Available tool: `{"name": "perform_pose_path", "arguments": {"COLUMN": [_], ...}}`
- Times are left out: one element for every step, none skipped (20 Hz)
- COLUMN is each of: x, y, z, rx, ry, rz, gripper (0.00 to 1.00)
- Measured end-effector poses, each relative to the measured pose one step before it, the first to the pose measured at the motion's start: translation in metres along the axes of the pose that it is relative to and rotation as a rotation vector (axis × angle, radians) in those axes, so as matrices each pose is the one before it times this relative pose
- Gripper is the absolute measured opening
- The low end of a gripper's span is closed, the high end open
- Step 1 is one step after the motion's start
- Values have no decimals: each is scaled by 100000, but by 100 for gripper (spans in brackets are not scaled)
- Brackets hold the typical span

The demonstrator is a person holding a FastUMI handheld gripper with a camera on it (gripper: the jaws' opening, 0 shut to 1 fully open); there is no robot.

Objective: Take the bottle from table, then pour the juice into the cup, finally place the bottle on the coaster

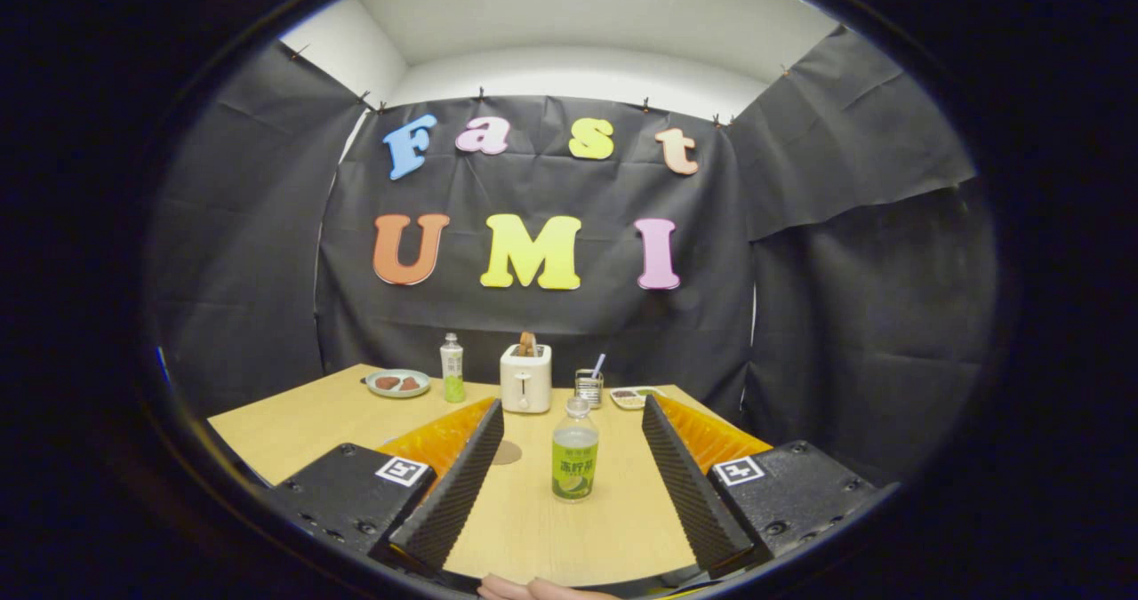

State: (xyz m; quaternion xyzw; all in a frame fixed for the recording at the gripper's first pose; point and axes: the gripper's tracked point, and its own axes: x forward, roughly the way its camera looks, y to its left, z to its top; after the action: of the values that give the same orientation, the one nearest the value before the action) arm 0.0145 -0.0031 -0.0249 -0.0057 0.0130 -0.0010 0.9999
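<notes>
A small clear bottle (574, 449) with a green label and greenish juice stands upright on the wooden table (293, 422), between my two fingers and a little ahead of their tips. My gripper (573, 409) is open, its fingers wide apart on either side of the bottle without touching it. A round brown coaster (507, 452) lies flat on the table just left of the bottle, partly hidden behind the left finger (458, 484). A cup (588, 388) with a straw-like stick in it stands farther back, right of the toaster.
A white toaster (525, 378) with bread in it stands beyond the bottle. A second green-labelled bottle (452, 369) and a plate (397, 383) with food sit at the far left. A small dish (629, 396) lies at the far right. A hand (533, 589) shows below.
</notes>
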Motion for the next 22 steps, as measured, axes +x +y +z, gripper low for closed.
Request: {"name": "perform_pose_path", "arguments": {"x": [84,81,77,32,140,66,67,19,176,67,-57,28,64,16,45,24,-1,-98,-101,23,-47,34], "y": [-132,8,5,-171,-219,-253,-304,-206,-85,-107,-70,-64,-102,-210,-126,-110,-99,-49,47,52,82,-65], "z": [-218,-232,-71,-35,-50,85,-130,-10,-48,80,127,227,252,94,127,204,53,150,137,172,52,-55], "rx": [470,565,704,643,538,294,40,-63,12,73,19,85,56,22,25,-11,-91,129,214,170,-36,43], "ry": [767,1165,680,678,498,120,288,349,462,326,219,-206,-191,-111,-90,-30,200,81,-90,-487,-41,-78], "rz": [1,415,541,115,-314,-481,-684,-505,-314,-161,57,94,-140,-352,-298,-245,-256,-85,53,260,-4,-58], "gripper": [100,100,100,100,100,100,100,100,100,100,100,100,100,100,100,100,100,100,100,100,100,100]}}
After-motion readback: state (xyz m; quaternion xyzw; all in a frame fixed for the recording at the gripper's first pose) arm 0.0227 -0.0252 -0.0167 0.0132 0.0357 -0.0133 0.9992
